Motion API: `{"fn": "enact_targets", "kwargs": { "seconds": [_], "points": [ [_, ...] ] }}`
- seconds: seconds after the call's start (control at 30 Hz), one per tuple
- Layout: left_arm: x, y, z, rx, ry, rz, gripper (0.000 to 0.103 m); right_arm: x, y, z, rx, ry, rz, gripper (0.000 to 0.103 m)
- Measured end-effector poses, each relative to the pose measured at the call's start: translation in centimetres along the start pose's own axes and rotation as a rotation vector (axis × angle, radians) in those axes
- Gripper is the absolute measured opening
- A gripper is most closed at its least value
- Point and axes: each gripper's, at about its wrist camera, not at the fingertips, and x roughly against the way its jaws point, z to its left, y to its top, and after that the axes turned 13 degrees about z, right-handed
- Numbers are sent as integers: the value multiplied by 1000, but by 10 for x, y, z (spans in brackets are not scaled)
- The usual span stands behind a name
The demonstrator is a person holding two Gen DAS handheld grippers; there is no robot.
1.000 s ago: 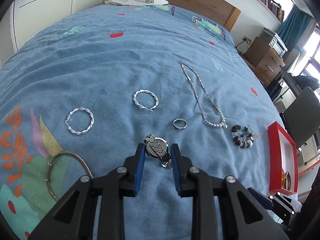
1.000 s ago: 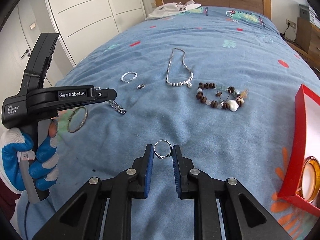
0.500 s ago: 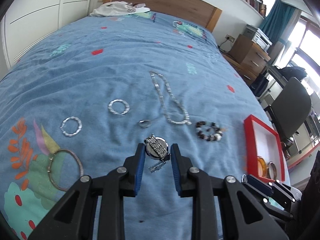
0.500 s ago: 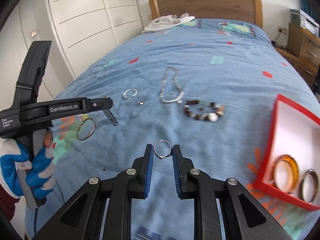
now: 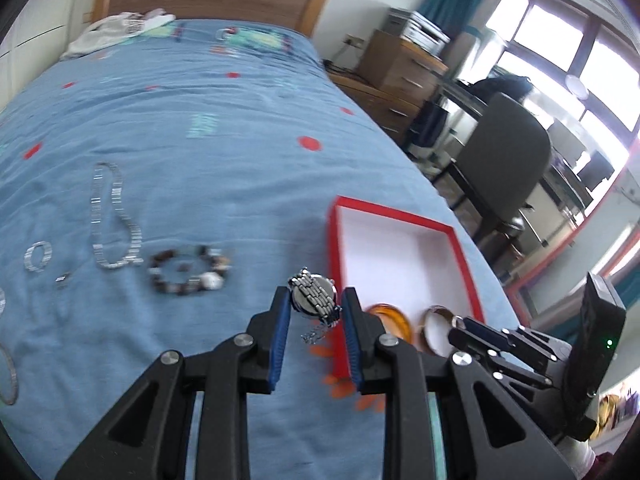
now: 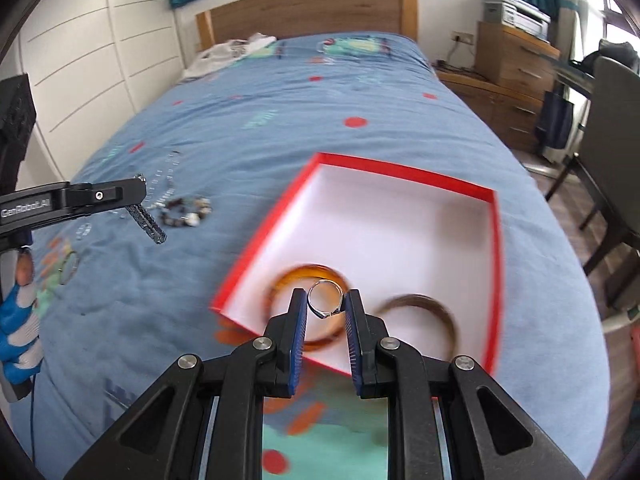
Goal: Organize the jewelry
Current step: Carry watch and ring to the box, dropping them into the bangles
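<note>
Bright bedroom: blue patterned bedspread [image 5: 224,128], wooden headboard [image 6: 308,12], white wardrobe doors [image 6: 92,60], wooden dresser [image 5: 400,68], dark chair [image 5: 508,156], big sunny windows [image 5: 560,52].

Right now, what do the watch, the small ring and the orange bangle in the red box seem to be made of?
Watch: probably polished steel; its silver links glint. Ring: silver-coloured metal, thin and shiny. Orange bangle: likely amber-like resin or plastic, glossy and see-through, though blurred. Red box: seemingly cardboard, matte with a white inside.

Amber bangle [image 6: 308,276] motion-blurred behind tool, thin bangle [image 5: 8,372] cut by left edge, beaded bracelet [image 5: 188,272] smeared
</note>
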Motion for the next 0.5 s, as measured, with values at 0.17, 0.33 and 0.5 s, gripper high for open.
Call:
{"fn": "enact_targets", "kwargs": {
  "seconds": [0.17, 0.33, 0.5],
  "points": [
    [-42, 5, -47, -77, -26, 63, 24, -16, -5, -32, -10, -21, 49, 19],
    [-83, 0, -71, -129, -11, 141, 24, -42, -5, -47, -4, -2, 109, 19],
    [-114, -5, -73, -134, 22, 212, 24, -54, -6, -50, 5, 6, 148, 19]
  ]
}}
